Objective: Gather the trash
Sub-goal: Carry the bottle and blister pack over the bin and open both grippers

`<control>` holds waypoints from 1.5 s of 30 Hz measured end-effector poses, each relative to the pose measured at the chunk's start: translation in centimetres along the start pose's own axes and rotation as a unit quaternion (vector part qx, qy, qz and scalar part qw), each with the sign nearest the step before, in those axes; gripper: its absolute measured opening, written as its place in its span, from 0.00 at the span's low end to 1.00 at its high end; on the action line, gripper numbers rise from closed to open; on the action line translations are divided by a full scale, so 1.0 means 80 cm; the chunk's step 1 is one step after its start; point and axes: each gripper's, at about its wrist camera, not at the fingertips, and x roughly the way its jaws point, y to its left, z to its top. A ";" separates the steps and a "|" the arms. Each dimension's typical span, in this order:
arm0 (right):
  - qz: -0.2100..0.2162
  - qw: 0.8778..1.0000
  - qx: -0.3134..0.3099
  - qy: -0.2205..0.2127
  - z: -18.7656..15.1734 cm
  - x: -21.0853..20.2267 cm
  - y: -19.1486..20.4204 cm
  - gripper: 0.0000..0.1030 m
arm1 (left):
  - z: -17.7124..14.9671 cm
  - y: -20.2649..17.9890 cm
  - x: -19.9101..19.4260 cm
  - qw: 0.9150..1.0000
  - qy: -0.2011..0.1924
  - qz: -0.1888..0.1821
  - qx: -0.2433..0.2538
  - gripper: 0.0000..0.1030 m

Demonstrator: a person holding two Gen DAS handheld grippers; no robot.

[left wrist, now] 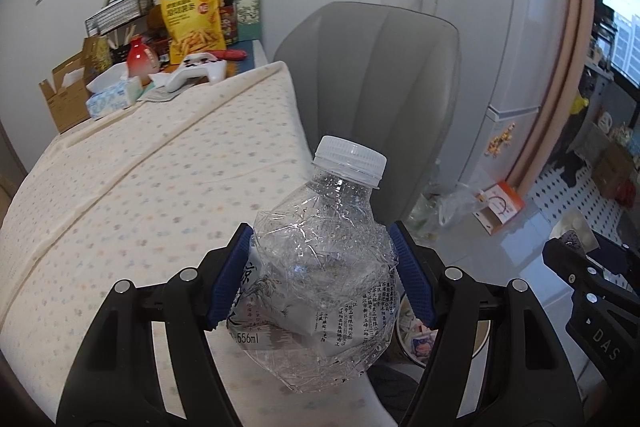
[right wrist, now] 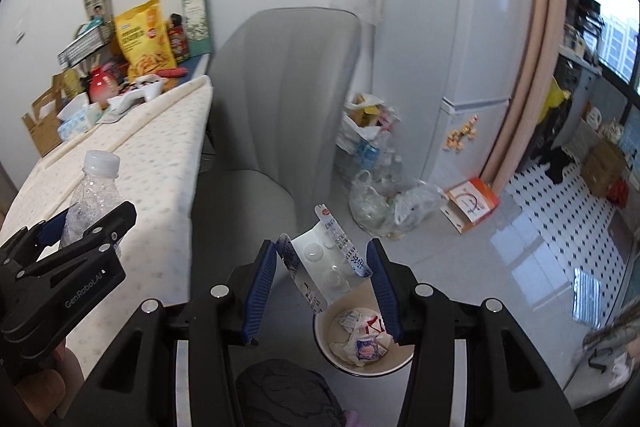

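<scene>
Dotted tablecloth (left wrist: 132,187), glossy tiled floor (right wrist: 532,267)

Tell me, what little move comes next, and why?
Probably opening the right gripper: it pinches a folded wrapper almost over the waste bowl, so the wrapper should drop in. The left gripper holds the crushed bottle.

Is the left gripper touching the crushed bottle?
Touching. In the left wrist view, the left gripper has both blue fingers pressed against the crushed bottle, holding it up.

A lived-in home: magnet-covered fridge (right wrist: 476,27), snack-cluttered table (left wrist: 132,163), grey chair (right wrist: 280,99), tiled floor (right wrist: 500,267).
</scene>
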 end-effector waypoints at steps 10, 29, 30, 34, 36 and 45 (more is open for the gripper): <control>-0.020 0.999 0.046 0.020 0.006 0.056 -0.071 0.49 | 0.013 -0.058 0.046 0.999 0.023 -0.015 0.032 0.68; -0.078 0.988 0.125 0.034 -0.026 0.076 -0.191 0.67 | 0.000 -0.172 0.101 0.990 0.069 -0.065 0.107 0.68; -0.082 0.988 0.129 0.033 -0.029 0.073 -0.199 0.67 | -0.002 -0.180 0.102 0.989 0.071 -0.071 0.112 0.68; -0.101 0.984 0.144 0.034 -0.037 0.066 -0.226 0.67 | -0.008 -0.210 0.105 0.985 0.078 -0.087 0.126 0.68; -0.106 0.982 0.150 0.035 -0.042 0.063 -0.236 0.67 | -0.010 -0.223 0.107 0.982 0.083 -0.100 0.136 0.69; -0.125 0.978 0.165 0.028 -0.049 0.049 -0.253 0.78 | -0.006 -0.232 0.099 0.983 0.078 -0.112 0.125 0.94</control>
